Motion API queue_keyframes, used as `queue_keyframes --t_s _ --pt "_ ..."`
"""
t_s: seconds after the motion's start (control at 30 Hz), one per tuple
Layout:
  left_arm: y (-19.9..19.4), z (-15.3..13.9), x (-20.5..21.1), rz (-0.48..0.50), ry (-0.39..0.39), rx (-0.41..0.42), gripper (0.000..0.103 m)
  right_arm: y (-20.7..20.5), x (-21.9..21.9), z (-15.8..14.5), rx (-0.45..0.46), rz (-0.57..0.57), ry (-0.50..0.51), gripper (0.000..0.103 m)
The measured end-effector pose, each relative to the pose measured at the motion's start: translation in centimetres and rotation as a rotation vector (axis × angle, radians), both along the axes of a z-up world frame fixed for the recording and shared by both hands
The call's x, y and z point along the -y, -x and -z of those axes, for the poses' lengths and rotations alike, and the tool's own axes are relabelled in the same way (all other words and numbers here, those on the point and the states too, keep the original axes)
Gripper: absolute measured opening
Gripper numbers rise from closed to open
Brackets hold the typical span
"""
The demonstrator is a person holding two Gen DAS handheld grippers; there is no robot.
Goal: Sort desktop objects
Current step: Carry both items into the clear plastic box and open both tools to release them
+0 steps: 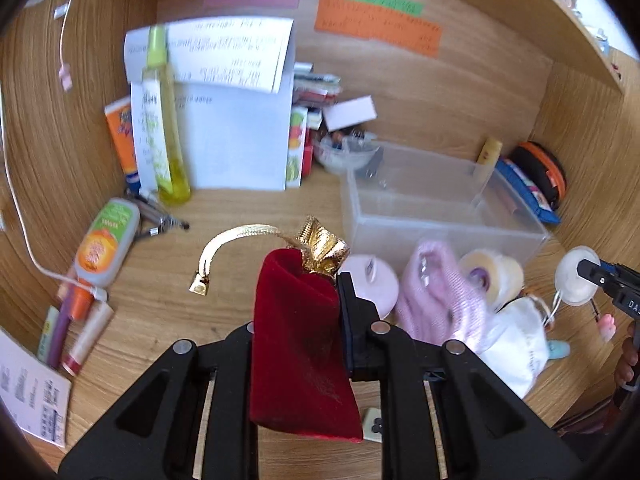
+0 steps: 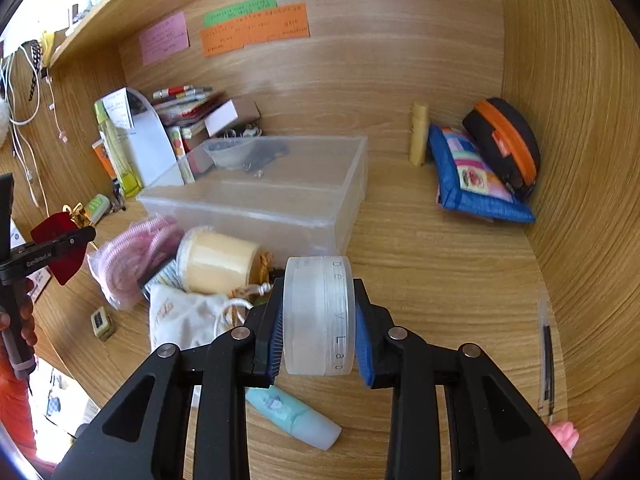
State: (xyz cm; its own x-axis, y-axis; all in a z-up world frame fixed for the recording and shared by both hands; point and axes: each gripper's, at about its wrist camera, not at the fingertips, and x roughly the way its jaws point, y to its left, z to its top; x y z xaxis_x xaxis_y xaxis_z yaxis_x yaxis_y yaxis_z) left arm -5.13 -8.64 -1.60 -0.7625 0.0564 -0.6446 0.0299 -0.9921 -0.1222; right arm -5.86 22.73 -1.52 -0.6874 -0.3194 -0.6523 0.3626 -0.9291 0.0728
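In your left wrist view, your left gripper [image 1: 298, 322] is clamped on a red velvet pouch [image 1: 298, 344], raised above the desk [image 1: 160, 300], with the clear plastic bin [image 1: 440, 216] far right of it.

In your right wrist view, your right gripper [image 2: 319, 320] pinches a frosted round jar [image 2: 319, 320] tightly, lifted just near of the bin [image 2: 280, 196].

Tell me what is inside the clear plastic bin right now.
The clear plastic bin looks mostly bare. At its far left corner sit a small clear bowl and some dark metal bits; whether they are inside or just behind the wall cannot be told.
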Motion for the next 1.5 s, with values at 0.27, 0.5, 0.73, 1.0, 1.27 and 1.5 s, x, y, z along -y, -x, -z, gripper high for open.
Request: queue_keyframes --t_s 0.27,0.5,0.73,1.0,1.27,1.5 --pt "0.4 -2.6 -0.7 0.052 -0.027 -0.039 0.017 0.2 0.5 -3.0 -0.054 -0.015 -0.002 0.027" --pt "2.4 -4.7 -1.4 0.098 -0.05 -0.054 0.017 1.4 1.2 -6.2 -0.115 -0.042 -0.001 0.027" --pt "5.0 -6.6 -2.2 0.141 -0.048 -0.067 0.017 4.4 2.6 -7.5 -0.129 -0.081 0.001 0.027" --pt "9.2 -7.1 -3.0 0.176 -0.05 -0.036 0.017 7.3 4.4 -7.5 -0.116 -0.114 -0.007 0.027" --pt "13.2 -5.4 -4.6 0.225 -0.048 0.029 0.017 10.2 5.4 -6.2 -0.071 -0.133 -0.021 0.027" --pt "16.1 -2.7 -6.0 0.265 -0.036 0.095 0.017 13.0 6.3 -3.8 -0.006 -0.151 -0.04 0.027"
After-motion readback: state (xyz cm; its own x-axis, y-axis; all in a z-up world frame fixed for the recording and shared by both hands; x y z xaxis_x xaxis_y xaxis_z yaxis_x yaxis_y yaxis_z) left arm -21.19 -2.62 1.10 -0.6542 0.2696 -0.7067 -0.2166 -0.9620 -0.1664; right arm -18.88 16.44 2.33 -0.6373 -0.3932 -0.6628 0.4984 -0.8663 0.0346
